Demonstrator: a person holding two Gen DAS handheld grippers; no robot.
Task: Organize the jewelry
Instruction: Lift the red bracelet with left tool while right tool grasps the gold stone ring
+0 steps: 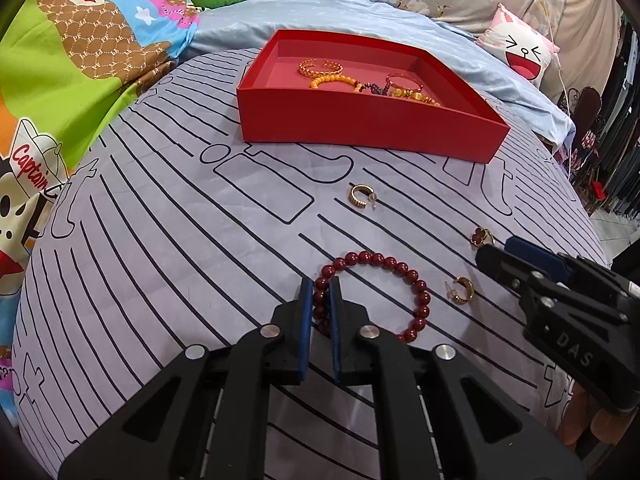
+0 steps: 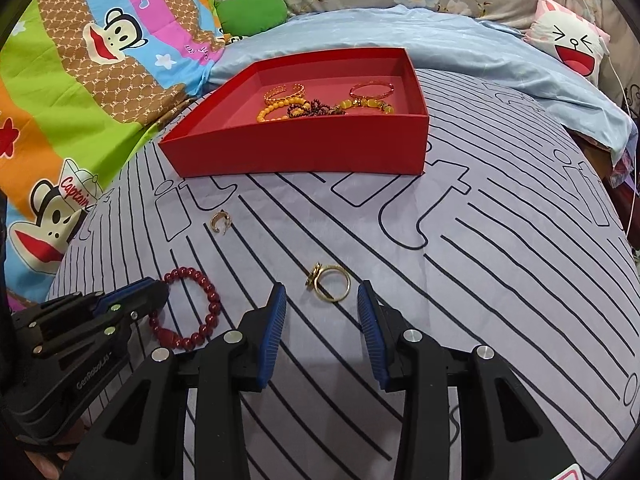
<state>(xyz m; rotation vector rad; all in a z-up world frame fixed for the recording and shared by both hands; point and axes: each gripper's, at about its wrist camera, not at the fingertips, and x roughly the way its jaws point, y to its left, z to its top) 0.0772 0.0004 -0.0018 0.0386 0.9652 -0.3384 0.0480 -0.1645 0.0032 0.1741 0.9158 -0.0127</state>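
A red tray (image 1: 360,130) (image 2: 304,156) holds several gold and beaded bracelets. On the striped cloth lie a dark red bead bracelet (image 1: 416,292) (image 2: 208,308), two gold hoop earrings (image 1: 361,196) (image 1: 462,290), one of them also in the right wrist view (image 2: 220,222), and a gold ring with a red flower (image 1: 481,237) (image 2: 330,277). My left gripper (image 1: 321,284) (image 2: 160,294) is shut on the bracelet's left side, resting on the cloth. My right gripper (image 2: 322,296) (image 1: 496,250) is open, just short of the ring.
A cartoon monkey quilt (image 1: 60,60) lies to the left. A light blue sheet (image 1: 460,48) and a smiley pillow (image 1: 520,54) lie behind the tray. The cloth surface drops off at the right edge (image 2: 616,216).
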